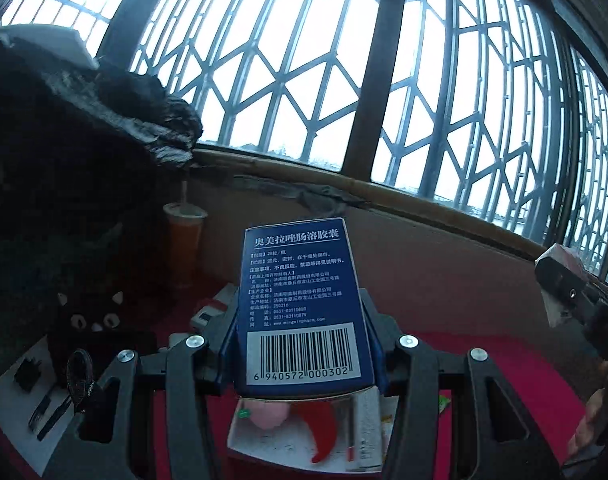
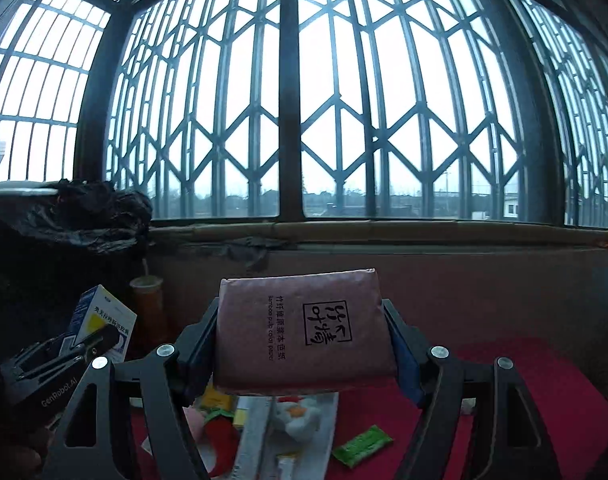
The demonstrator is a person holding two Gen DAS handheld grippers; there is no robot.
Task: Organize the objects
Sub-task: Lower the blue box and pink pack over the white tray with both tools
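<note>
Both grippers are holding loads raised above the red cloth (image 2: 544,392), with the white tray (image 1: 240,440) taken as landmark for all positions. Far left of the tray, a white sheet (image 1: 8,392) is carrying small dark items, a black cat-face pouch (image 1: 92,316) is sitting just behind it, and an orange drink cup (image 1: 184,236) is standing further back toward the window wall. The left gripper (image 1: 304,320) is clamping a blue medicine box (image 1: 300,304) by its two long sides, jaws closed to the box's width; the box is standing upright, barcode end toward the camera, directly above the tray. The tray itself is holding a pink soft item (image 1: 270,414), a red chilli-shaped toy (image 1: 324,428) and a white tube (image 1: 366,428). Right of the tray, a green sachet (image 2: 362,446) is lying on the cloth, apart from the tray edge. The right gripper (image 2: 304,332) is squeezing a brown tissue pack (image 2: 304,330) across its short ends, jaws partly closed; the pack is hanging above the tray's right portion. Risk judgement: the tissue pack is soft, so it may be compressing and could slip out of the jaws if tilted. The medicine box is light card and is gripped low, so it may pivot or crush. The tray is already looking crowded; lowering either load could be landing it on the toys and leaving it tipped over the rim. The two grippers are working near each other, so a collision is possible.
</note>
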